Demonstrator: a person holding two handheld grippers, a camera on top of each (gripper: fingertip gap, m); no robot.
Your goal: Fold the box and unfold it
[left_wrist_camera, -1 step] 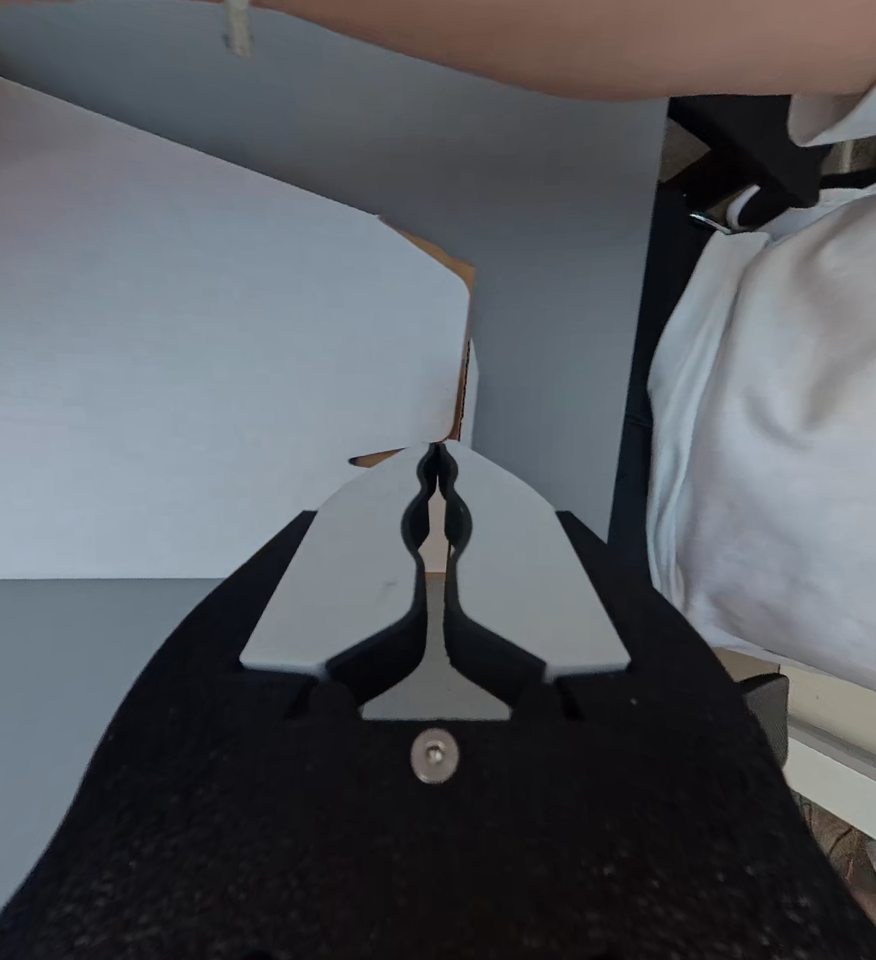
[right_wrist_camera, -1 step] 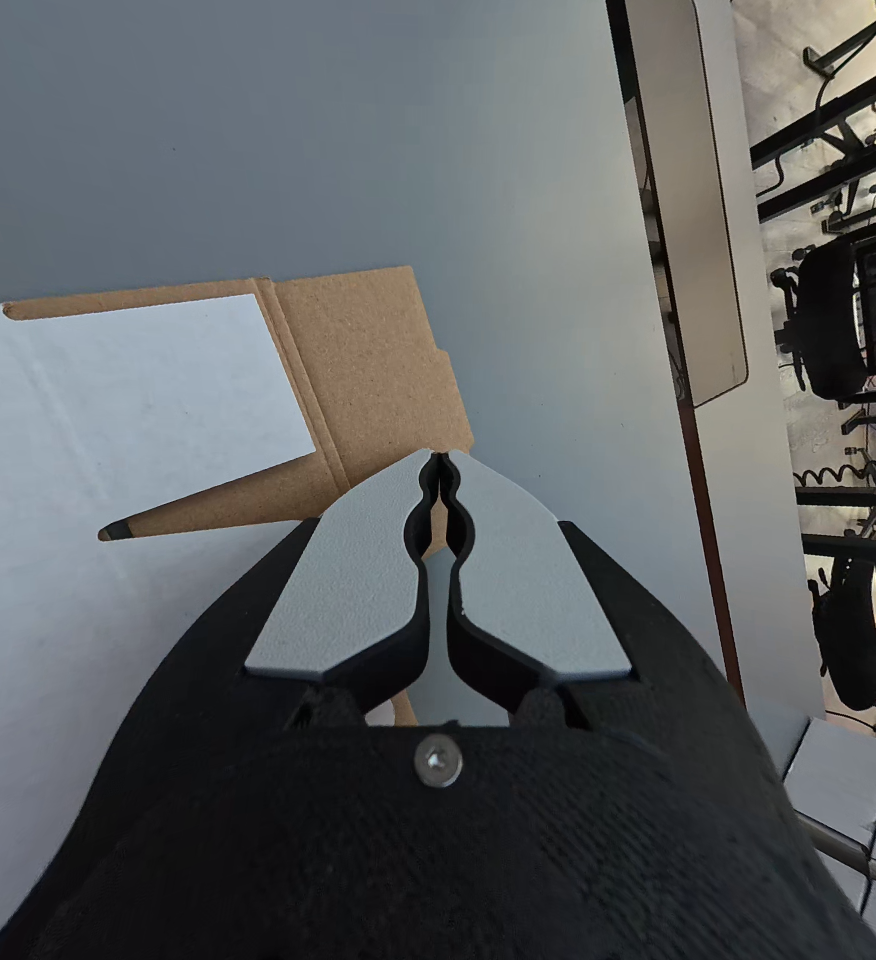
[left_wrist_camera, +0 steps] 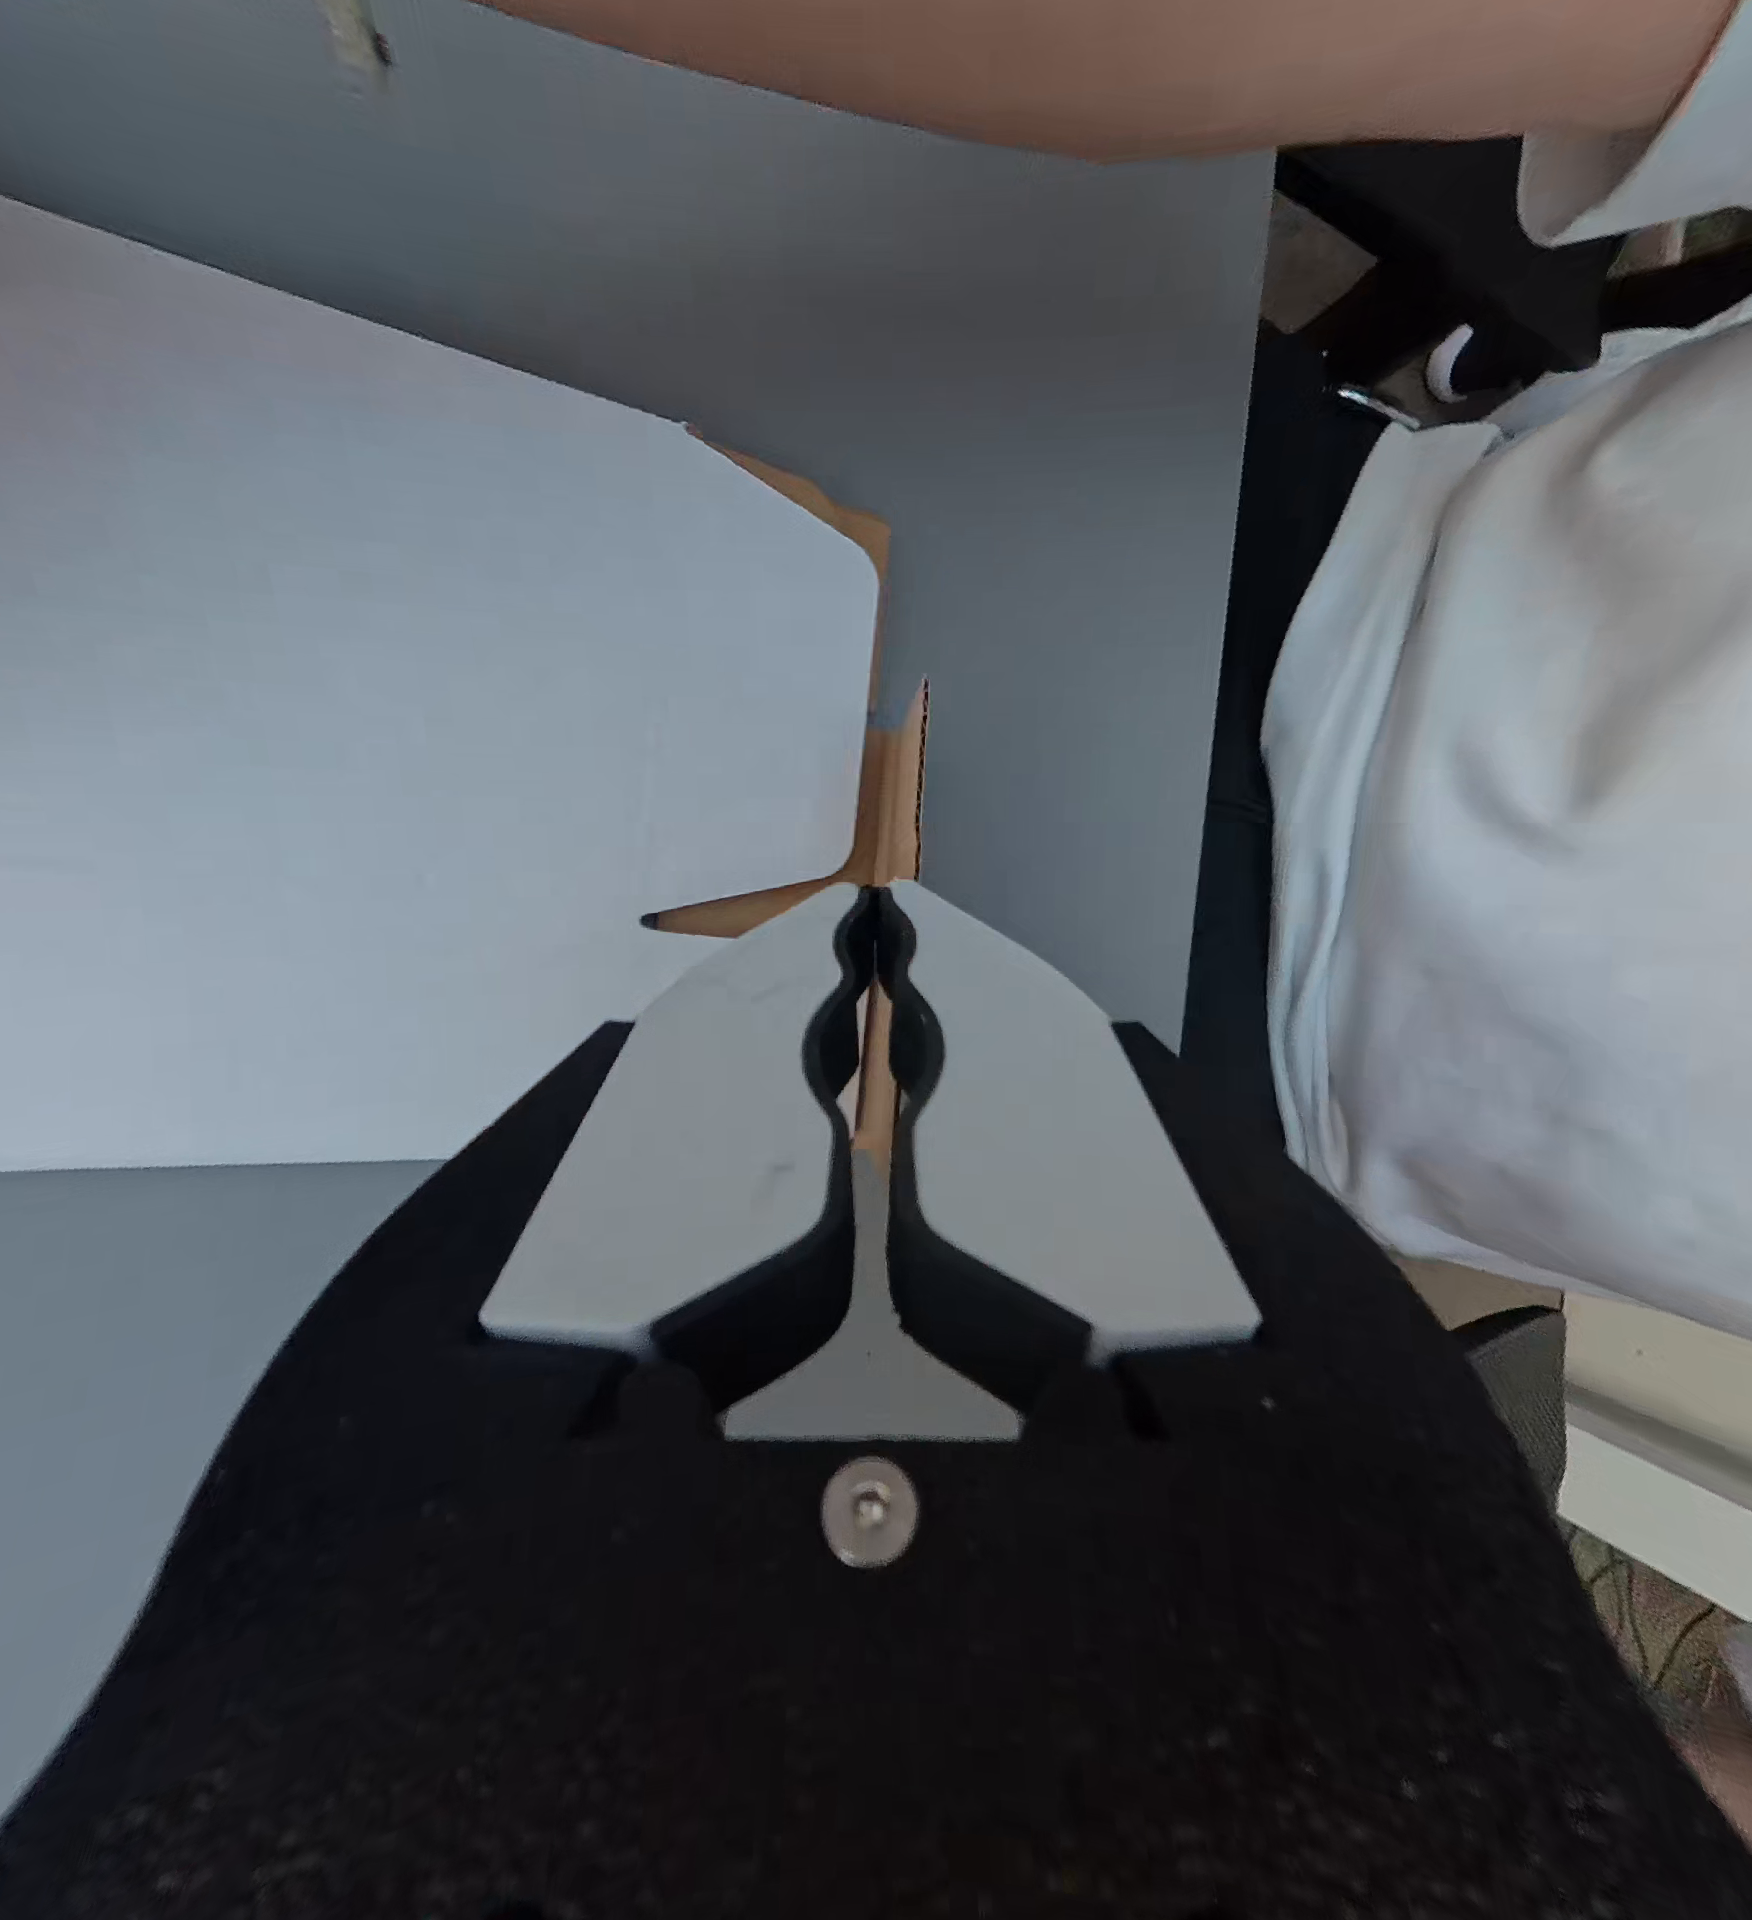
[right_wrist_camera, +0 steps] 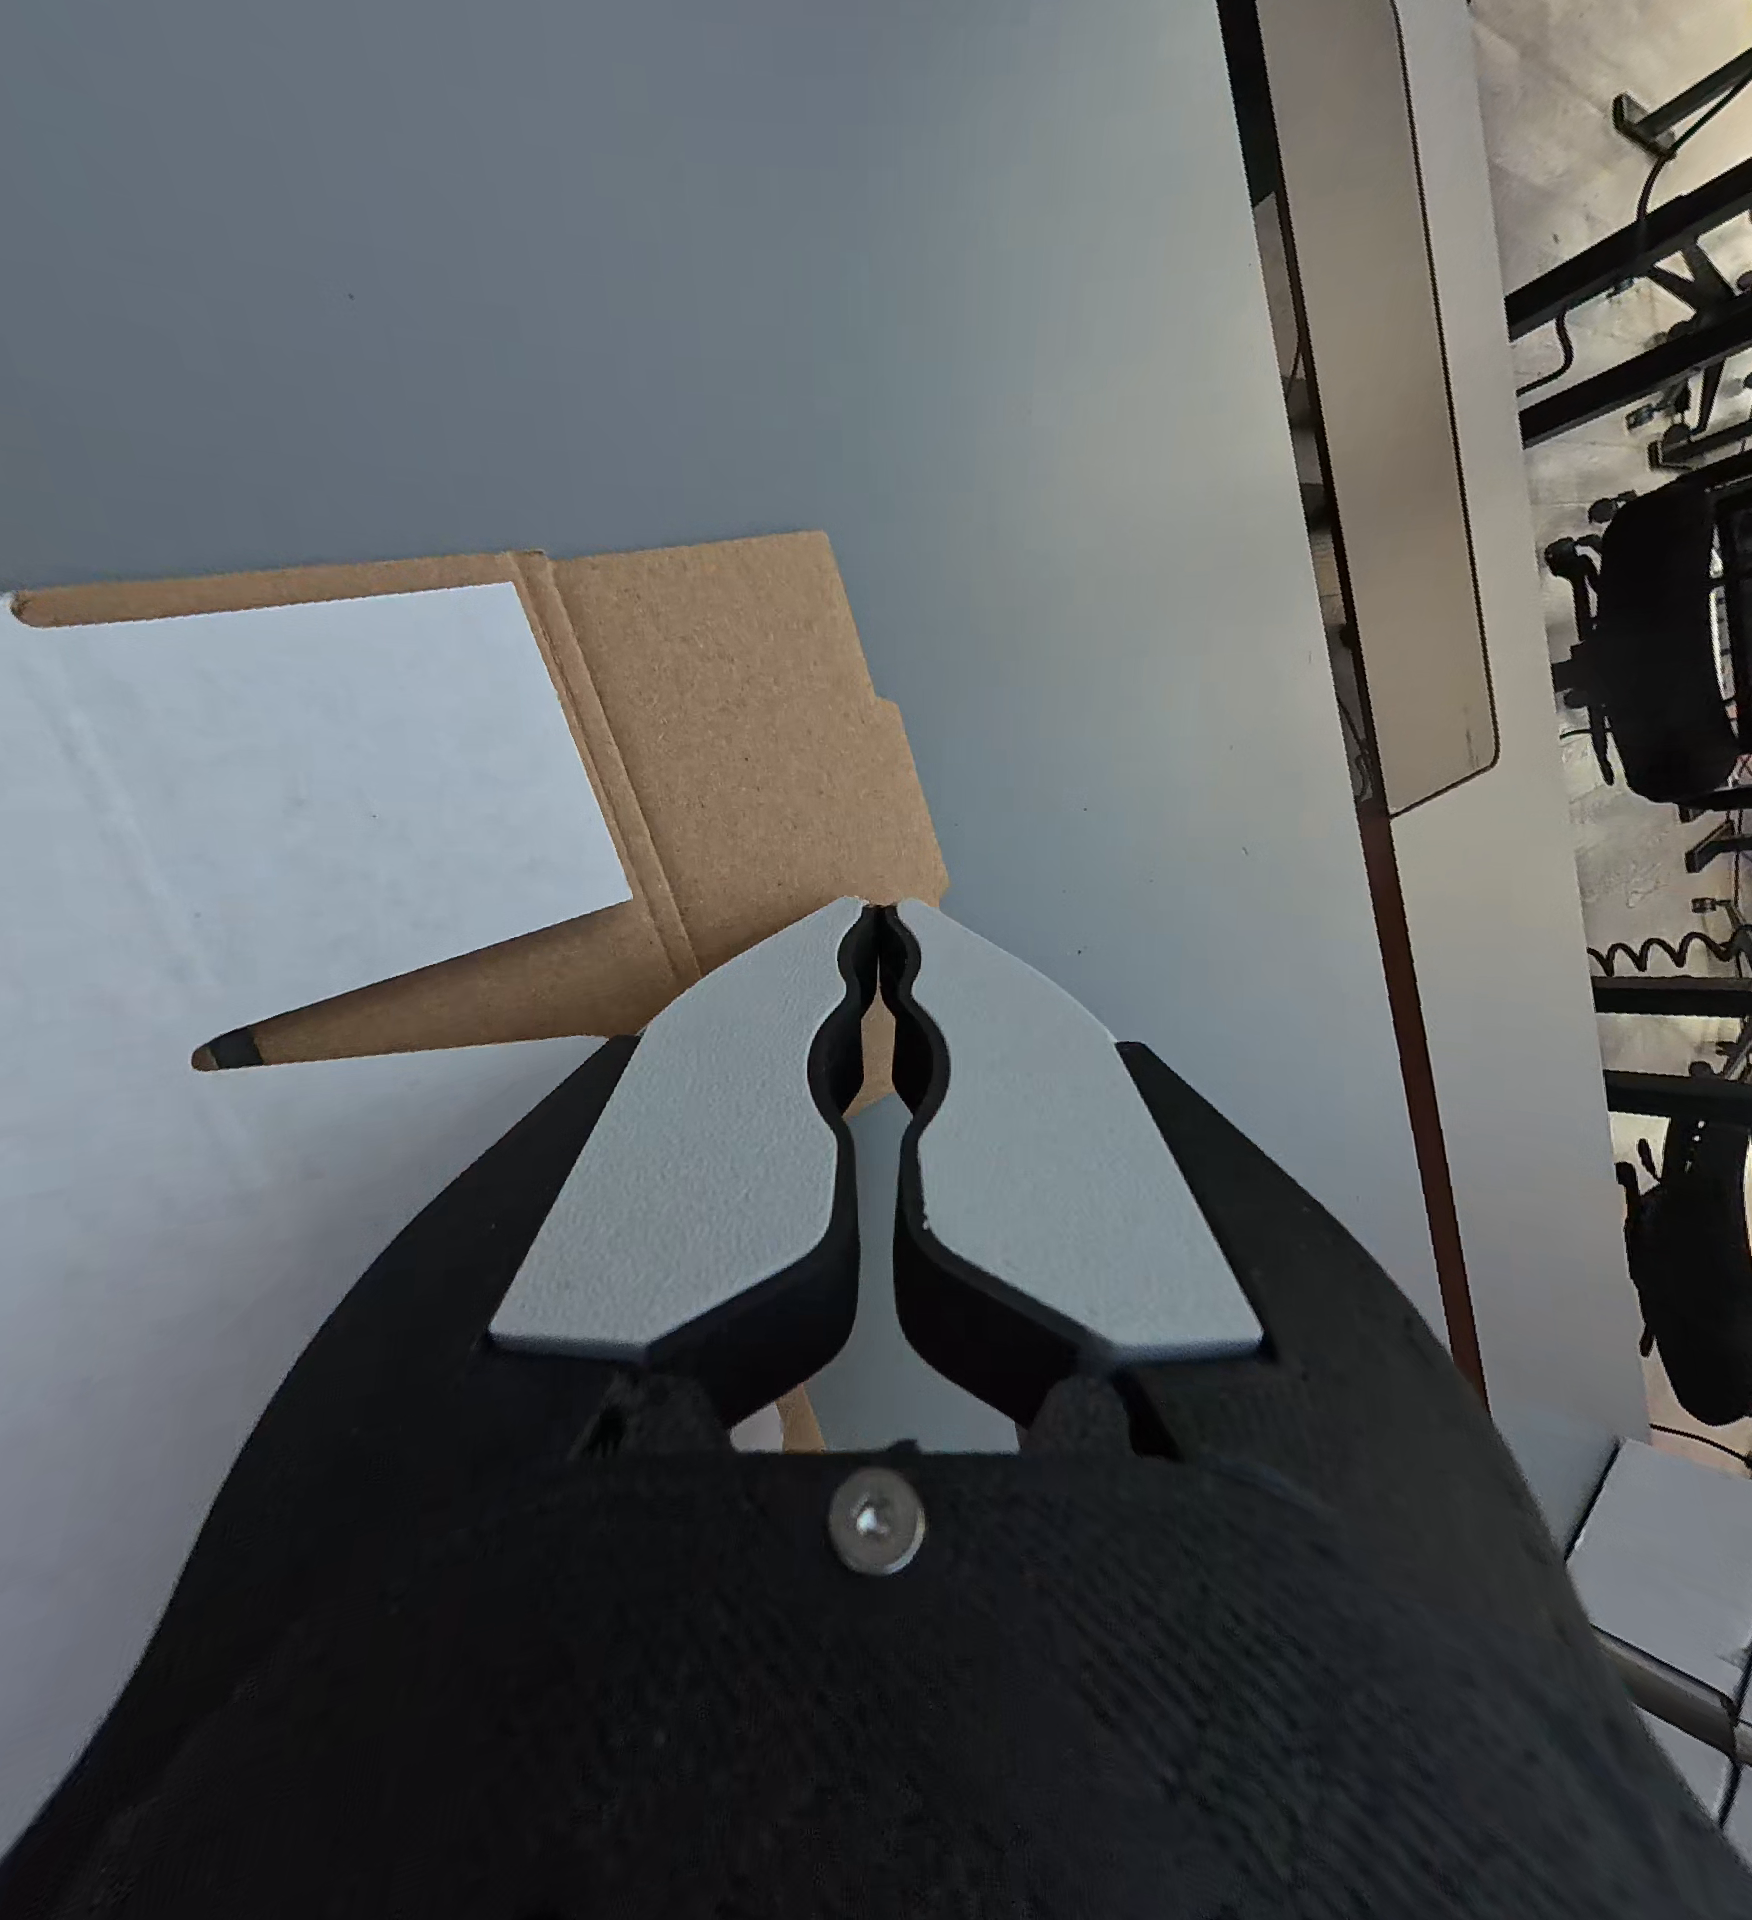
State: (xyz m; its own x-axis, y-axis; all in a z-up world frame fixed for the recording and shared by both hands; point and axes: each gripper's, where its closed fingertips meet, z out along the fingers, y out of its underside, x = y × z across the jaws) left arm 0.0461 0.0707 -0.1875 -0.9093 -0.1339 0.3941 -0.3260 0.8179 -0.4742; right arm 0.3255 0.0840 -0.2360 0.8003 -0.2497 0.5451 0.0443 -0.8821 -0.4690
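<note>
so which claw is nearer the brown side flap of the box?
Left. The left claw is shut on the brown flap, which stands edge-on between its fingers. The right claw is shut just above that flap; contact unclear.

Soft, dim daylight; sharp focus; wide-angle bending at edges.
</note>
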